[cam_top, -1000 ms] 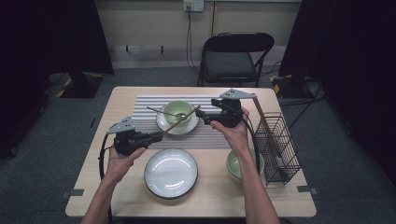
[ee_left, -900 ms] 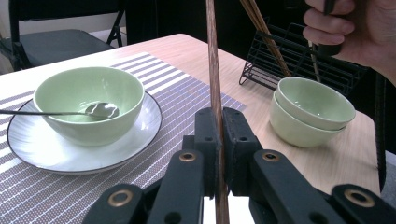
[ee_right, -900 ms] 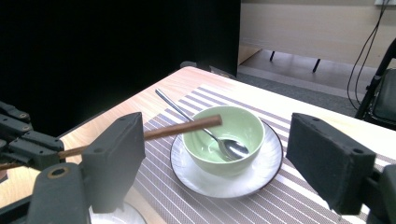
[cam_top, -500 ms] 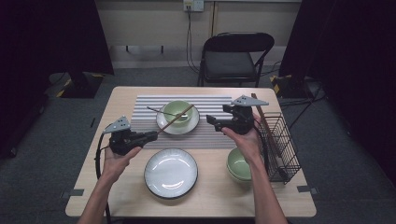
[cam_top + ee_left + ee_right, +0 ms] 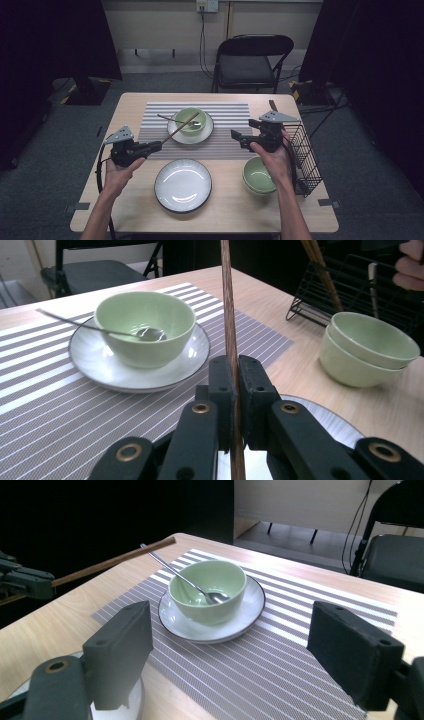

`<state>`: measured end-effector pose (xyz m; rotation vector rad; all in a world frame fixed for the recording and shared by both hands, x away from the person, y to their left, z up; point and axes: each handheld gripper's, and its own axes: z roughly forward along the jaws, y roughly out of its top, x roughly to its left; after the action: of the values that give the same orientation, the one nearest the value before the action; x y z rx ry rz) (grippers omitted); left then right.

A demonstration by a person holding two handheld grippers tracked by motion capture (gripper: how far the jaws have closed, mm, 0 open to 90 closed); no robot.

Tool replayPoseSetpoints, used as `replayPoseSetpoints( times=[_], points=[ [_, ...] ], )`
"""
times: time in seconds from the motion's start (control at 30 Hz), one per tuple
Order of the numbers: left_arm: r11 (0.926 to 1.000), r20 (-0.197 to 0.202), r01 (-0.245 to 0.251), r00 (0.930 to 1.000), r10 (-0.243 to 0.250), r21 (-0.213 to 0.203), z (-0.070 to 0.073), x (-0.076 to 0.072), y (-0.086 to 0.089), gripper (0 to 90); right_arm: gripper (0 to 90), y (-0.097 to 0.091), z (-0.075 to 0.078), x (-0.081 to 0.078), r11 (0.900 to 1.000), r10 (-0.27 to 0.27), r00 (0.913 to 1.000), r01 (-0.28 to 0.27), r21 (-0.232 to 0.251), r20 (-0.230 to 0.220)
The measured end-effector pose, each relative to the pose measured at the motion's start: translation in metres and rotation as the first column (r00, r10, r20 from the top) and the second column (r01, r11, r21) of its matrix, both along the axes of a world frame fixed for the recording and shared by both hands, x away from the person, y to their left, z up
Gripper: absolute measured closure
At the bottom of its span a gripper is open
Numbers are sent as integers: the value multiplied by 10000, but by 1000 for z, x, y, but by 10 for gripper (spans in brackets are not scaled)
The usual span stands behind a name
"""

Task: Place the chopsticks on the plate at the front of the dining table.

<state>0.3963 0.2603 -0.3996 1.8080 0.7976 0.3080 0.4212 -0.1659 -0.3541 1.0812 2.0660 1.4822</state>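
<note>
While the left claw (image 5: 156, 145) sits at about nine o'clock on the pale wooden surface (image 5: 230, 200), its two black jaws are pressed tight on a thin brown wooden chopstick (image 5: 229, 315), which in the left gripper view stands up between the pads and runs out of the top edge. In the high view that chopstick (image 5: 181, 127) slants from the claw's tip toward one o'clock, its far end lying over the rim of the light green ceramic bowl (image 5: 190, 120). The bowl sits on a white round saucer (image 5: 204, 135) at twelve o'clock on a grey-and-white striped placemat (image 5: 225, 117), and a slim metal spoon (image 5: 172, 120) rests in it with the handle pointing to nine o'clock. The right claw (image 5: 235, 135) hovers at about three o'clock over the mat's right edge, its jaws spread wide with nothing between them, as the right gripper view shows. Just below that hand is a stack of two light green bowls (image 5: 258, 176), beside a black wire rack (image 5: 305, 155) at the surface's right edge. A large white plate with a dark rim (image 5: 183, 185) lies at six o'clock, near the left claw.
</note>
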Motion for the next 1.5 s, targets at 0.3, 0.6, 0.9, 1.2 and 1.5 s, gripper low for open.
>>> replayPoseSetpoints(
  times=[0.3,0.6,0.9,1.2,1.5],
  points=[
    [9984,-234,-497,9985,504,281,-7,3,14,856,180,-12,-5,-8,9994,-349,9994,349,24,-34],
    [9930,-373,-1130,9928,1142,346,-14,13,27,856,182,-21,-9,-13,9988,-497,9987,497,-51,-72],
    [9836,-372,-1714,9841,1736,565,-10,27,40,856,182,-23,-9,-15,9988,-488,9988,488,-101,1],
    [9739,-431,-2233,9734,2250,404,-6,36,52,856,184,-25,-11,-15,9985,-511,9987,510,-179,-28],
    [9628,-536,-2654,9619,2679,503,-2,53,55,856,184,-28,-15,-17,9981,-565,9983,562,-263,-136]
  ],
)
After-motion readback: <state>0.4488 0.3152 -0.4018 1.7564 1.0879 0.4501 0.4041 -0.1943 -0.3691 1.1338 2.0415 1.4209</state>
